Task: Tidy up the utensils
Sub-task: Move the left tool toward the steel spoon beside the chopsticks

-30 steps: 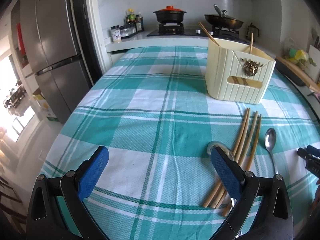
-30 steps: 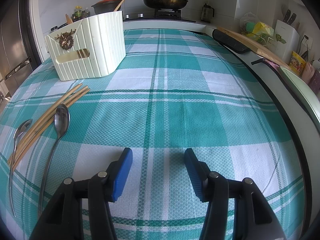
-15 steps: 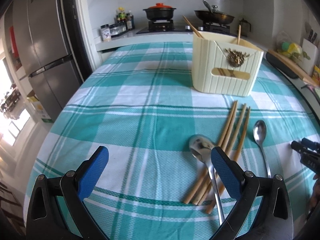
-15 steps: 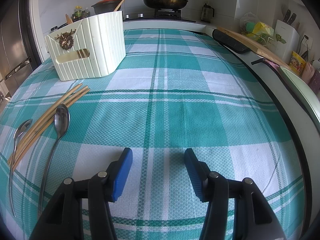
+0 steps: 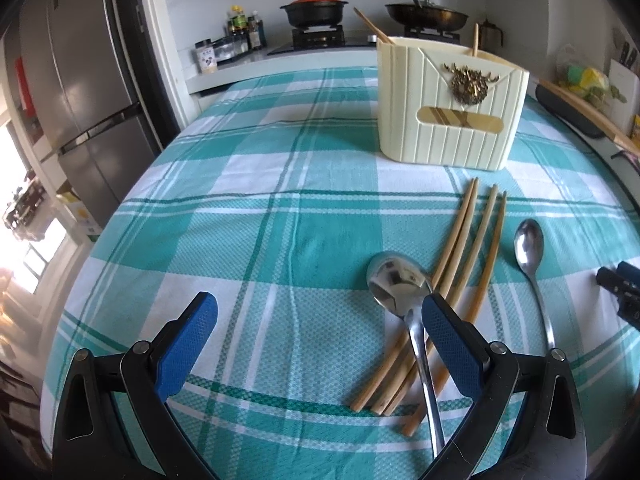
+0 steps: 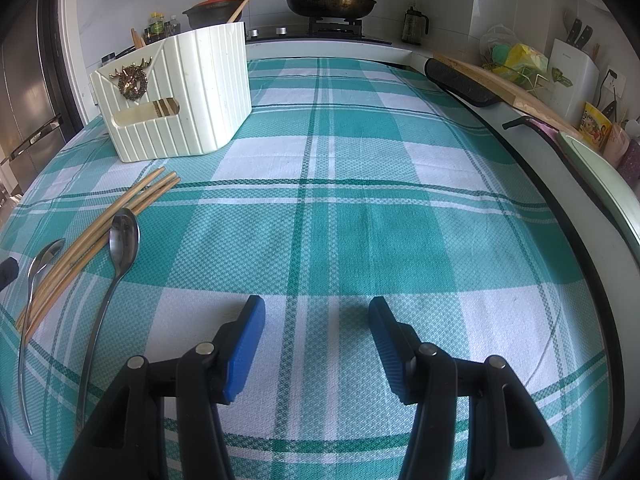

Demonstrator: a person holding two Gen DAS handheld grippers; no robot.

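From the left wrist view, the left tongs (image 5: 316, 320) are wide open with nothing in them, low over the checked cloth on the bench (image 5: 240, 240). Their right pad sits by the big shiny spoon (image 5: 400, 284), which lies on the smooth wooden chopsticks (image 5: 460, 264), maybe to pick it up. From the right wrist view, the right tongs (image 6: 316, 336) are half open and empty, well apart from the thin spoon (image 6: 124, 240). The ribbed cream holder (image 6: 184, 92) stands just behind, ready for them.
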